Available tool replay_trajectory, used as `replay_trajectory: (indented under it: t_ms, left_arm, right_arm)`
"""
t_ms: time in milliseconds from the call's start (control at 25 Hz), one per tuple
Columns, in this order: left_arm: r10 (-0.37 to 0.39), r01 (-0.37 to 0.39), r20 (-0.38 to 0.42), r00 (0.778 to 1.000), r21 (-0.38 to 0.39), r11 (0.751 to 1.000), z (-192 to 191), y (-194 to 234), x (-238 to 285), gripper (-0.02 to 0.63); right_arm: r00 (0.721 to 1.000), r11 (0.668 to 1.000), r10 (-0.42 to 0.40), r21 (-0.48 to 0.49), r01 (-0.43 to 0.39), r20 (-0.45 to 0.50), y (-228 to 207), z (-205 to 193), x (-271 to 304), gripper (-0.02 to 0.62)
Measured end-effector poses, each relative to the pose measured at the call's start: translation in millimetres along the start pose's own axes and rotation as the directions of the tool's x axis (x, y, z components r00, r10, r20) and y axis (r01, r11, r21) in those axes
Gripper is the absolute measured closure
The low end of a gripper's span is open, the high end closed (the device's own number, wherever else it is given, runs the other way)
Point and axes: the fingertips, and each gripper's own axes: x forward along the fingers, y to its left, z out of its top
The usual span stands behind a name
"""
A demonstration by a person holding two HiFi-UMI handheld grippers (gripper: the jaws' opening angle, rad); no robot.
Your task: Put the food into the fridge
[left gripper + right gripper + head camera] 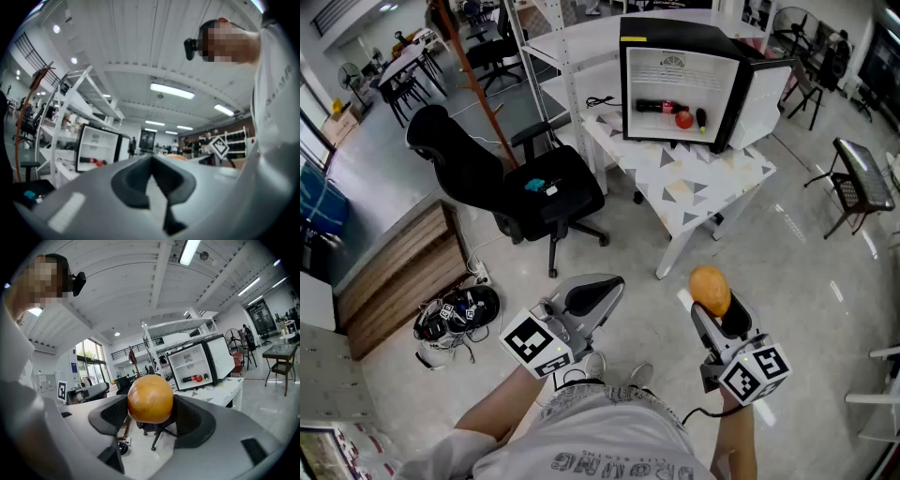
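Head view from above: a person stands on a polished grey floor [769, 253], well apart from a small black fridge [670, 66] that sits on a white desk [694, 178] patterned with triangles. The fridge door [759, 94] hangs open to the right. On the white floor of the fridge lie a bottle [654, 106] on its side, a round red fruit [683, 119] and a small dark item [701, 118], too small to identify.

The right hand-held gripper [713, 305] has its jaws spread wide around an orange [710, 287], with the dark pads pressing the fruit on both sides. The right gripper view shows the orange sitting squarely between the pads, with the open fridge beyond it in the distance.

The left hand-held gripper [592, 294] is level beside the right one. The left gripper view shows its pads meeting at the tips with nothing between them.

A black office chair [534, 187] stands between the person and the desk, just left of the direct line to the fridge.
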Motion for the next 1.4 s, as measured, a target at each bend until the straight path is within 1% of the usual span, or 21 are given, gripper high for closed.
replay_trajectory:
  t_ms: [760, 1240, 1400]
  left_arm:
    - [0.019, -0.019, -0.019, 1.000, -0.011, 1.000, -10.2, -13.9, 10.6, 0.598]
    - [0.049, -0.049, -0.011, 0.999, 0.004, 0.999, -14.4, -42.7, 21.3, 0.598]
    - [0.061, -0.061, -0.013, 0.998, 0.008, 0.998, -17.0, -50.6, 22.1, 0.598]
  right_arm:
    - [1.000, 1.000, -0.009, 0.005, 0.009, 0.011, -17.3, 0.6, -10.8, 0.305]
    - [0.999, 0.999, 0.034, -0.007, -0.034, 0.009, -31.1, -0.2, -32.7, 0.305]
    - [0.999, 0.999, 0.048, 0.006, -0.048, 0.004, -35.3, -3.3, -38.5, 0.305]
